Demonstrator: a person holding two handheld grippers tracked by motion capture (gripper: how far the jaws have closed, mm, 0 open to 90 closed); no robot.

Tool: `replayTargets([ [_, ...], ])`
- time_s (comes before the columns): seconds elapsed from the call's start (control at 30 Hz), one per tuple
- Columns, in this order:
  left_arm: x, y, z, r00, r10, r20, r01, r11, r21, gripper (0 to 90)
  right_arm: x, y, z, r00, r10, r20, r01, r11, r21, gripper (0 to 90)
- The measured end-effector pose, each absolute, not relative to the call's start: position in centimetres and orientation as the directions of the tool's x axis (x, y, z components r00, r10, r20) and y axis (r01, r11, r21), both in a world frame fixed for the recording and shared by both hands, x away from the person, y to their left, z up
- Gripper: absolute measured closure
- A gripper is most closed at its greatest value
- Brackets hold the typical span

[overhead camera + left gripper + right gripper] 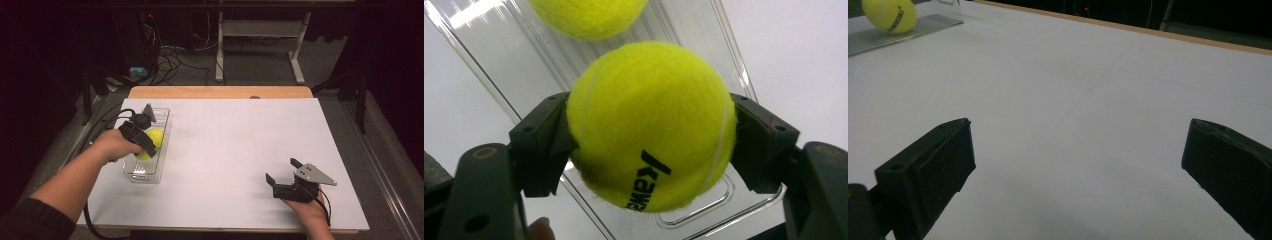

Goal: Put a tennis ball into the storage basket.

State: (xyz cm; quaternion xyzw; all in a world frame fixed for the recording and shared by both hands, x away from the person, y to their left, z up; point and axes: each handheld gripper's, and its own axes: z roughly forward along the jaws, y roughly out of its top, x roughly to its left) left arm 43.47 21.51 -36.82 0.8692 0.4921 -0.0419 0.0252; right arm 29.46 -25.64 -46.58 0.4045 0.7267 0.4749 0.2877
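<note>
My left gripper (149, 143) is shut on a yellow tennis ball (651, 125) with black lettering, its pads pressing the ball's two sides. It holds the ball (156, 136) over a clear plastic tray (145, 176) on the left of the white table. A second tennis ball (586, 15) lies in the tray (499, 65) just beyond the held one. My right gripper (281, 169) rests near the front right of the table, open with nothing between its jaws. In the right gripper view (1083, 150) a yellow ball (889, 14) shows at the tray (893, 37) far off.
A white sheet (235, 150) covers the tabletop, with a wooden edge (220, 92) at the far side. Cables trail off the table's left side. Behind the table stand a white desk frame (260, 30) and a tangle of wires on the floor.
</note>
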Motion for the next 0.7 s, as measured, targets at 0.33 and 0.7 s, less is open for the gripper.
replayTargets([
  [0.33, 43.4, 21.5, -36.7, 0.515, 0.852, -0.092, 0.856, -0.517, 0.006, 26.6, 29.5, -25.6, -46.6, -0.507, 0.861, -0.035, 0.314, 0.222, 0.923, 0.8],
  [0.7, 43.4, 21.4, -35.5, 0.516, 0.854, -0.074, 0.857, -0.514, 0.041, 0.6, 29.5, -25.6, -46.6, -0.507, 0.861, -0.034, 0.313, 0.221, 0.923, 0.8],
])
